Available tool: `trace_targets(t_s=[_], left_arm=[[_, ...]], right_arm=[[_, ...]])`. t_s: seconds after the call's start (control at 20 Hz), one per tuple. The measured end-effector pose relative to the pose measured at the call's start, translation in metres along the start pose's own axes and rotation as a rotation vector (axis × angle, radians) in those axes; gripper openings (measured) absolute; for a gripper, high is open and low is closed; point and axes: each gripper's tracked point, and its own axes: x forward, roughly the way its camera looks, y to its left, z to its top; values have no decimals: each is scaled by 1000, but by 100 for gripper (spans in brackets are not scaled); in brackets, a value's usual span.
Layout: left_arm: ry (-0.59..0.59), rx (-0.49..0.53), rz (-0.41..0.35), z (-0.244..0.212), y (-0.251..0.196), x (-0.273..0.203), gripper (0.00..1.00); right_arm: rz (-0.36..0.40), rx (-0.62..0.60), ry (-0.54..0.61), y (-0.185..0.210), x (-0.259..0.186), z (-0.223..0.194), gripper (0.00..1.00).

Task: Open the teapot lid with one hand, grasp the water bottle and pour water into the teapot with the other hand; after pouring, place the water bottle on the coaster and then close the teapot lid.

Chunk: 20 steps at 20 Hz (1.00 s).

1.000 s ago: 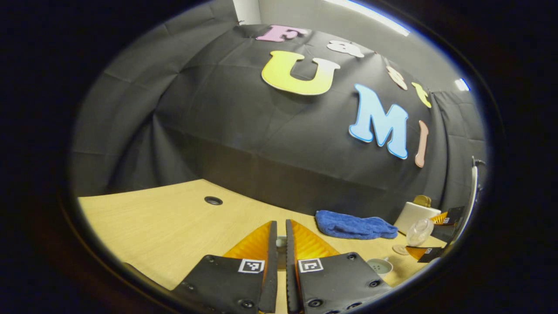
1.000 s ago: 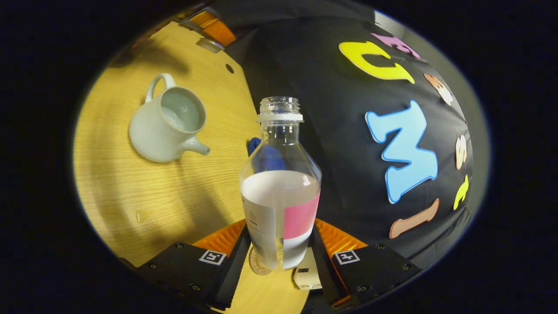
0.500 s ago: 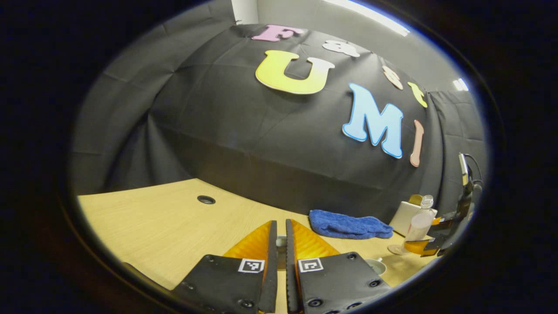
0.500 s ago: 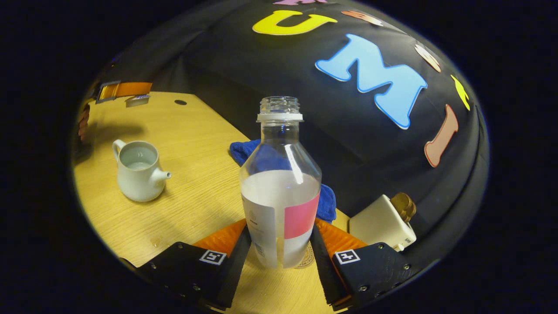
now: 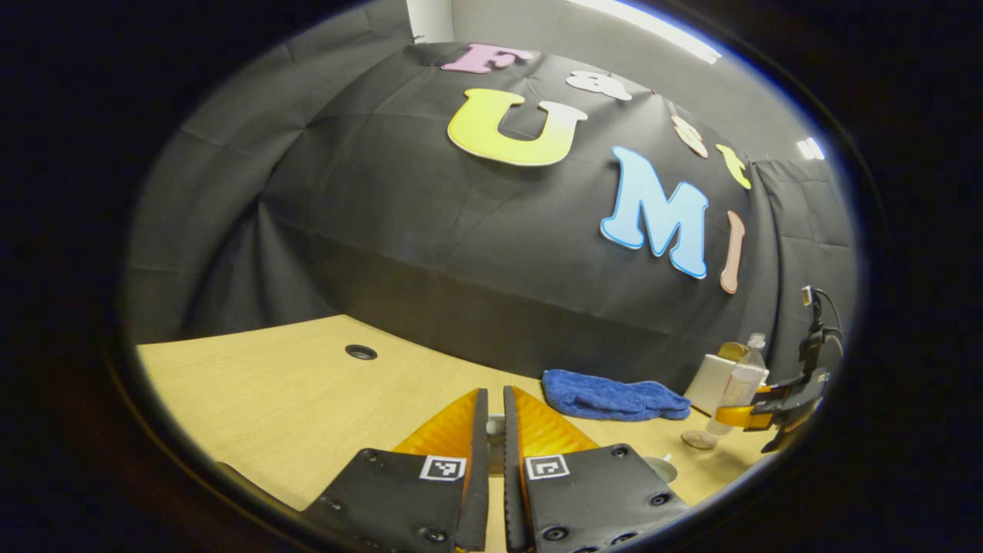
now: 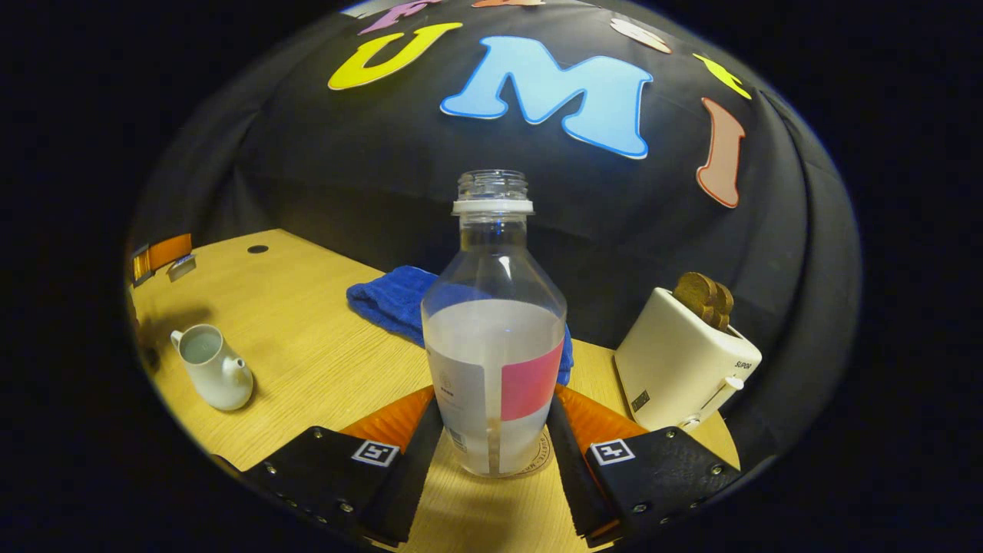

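Observation:
The clear water bottle (image 6: pixel 491 346), capless and about half full, stands upright with its base on the round coaster (image 6: pixel 540 459). My right gripper (image 6: pixel 491 430) is shut on its lower body, one finger on each side. The pale lidless teapot (image 6: pixel 211 369) holds water and sits far to the left on the table. My left gripper (image 5: pixel 495 393) is shut on the teapot lid (image 5: pixel 495 424), of which a pale sliver shows between the fingers. The teapot's rim (image 5: pixel 660 467) peeks out behind the left gripper. From the left gripper view the bottle (image 5: pixel 739 388) and right gripper (image 5: pixel 768 407) are far right.
A blue cloth (image 6: pixel 392 299) lies at the table's back behind the bottle. A cream toaster (image 6: pixel 683 361) holding bread (image 6: pixel 703 296) stands right of the coaster. The wooden table (image 5: pixel 269 392) has a cable hole (image 5: pixel 361 352) near the wall.
The right gripper swung the bottle from tilted to upright, carried it away from the teapot and lowered it onto the coaster beside the toaster. The left gripper barely moved.

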Motion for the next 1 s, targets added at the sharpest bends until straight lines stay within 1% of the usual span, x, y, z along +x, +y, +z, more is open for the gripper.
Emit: trace_targets(t_s=[0.15,0.3,0.45,0.5,0.55,0.75,0.9,0.95,1.0], left_arm=[[2,0,-3,-1,-1,1,18],[5,0,-7,-1,-2,1,18],[2,1,-7,0,-2,1,18],[4,3,-6,-1,-2,2,18],[4,6,-6,-1,-2,2,18],[4,14,-4,-2,-1,2,18],[8,17,-5,-1,-3,3,18],[9,20,-6,-3,-3,3,18],[10,22,-6,-3,-3,3,18]], right_arm=[[1,92,-1,-8,8,-3,76],[-34,131,-22,-18,16,-9,76],[-27,192,-19,-20,25,-21,75],[-42,206,-20,-23,27,-24,76],[-53,217,-20,-27,29,-26,76],[-42,267,-24,-28,30,-28,76],[-40,268,-29,-31,33,-29,77],[-35,266,-30,-29,33,-28,75],[-26,268,-29,-27,34,-29,78]])
